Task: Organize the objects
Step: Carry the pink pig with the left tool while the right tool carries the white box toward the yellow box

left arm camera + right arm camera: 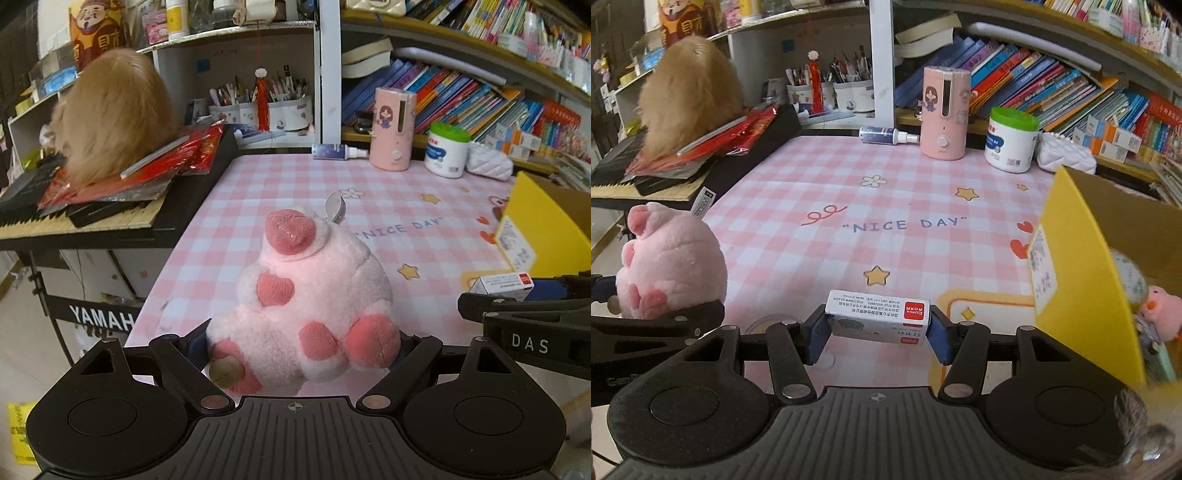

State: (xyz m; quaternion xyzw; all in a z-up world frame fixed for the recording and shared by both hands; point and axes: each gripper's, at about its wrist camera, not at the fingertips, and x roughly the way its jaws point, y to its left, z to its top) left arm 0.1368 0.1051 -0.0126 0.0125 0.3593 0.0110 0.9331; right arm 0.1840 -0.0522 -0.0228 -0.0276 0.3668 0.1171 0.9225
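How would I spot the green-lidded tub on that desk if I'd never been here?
Find the pink checked tablecloth and follow it to the far edge, under the slanting books. There a tall pink cylinder with a cartoon girl stands; the tub is just right of it. It is squat and white, the only one with a green lid.

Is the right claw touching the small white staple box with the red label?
Touching. The right wrist view shows the right claw with both blue pads pressed against the box's ends.
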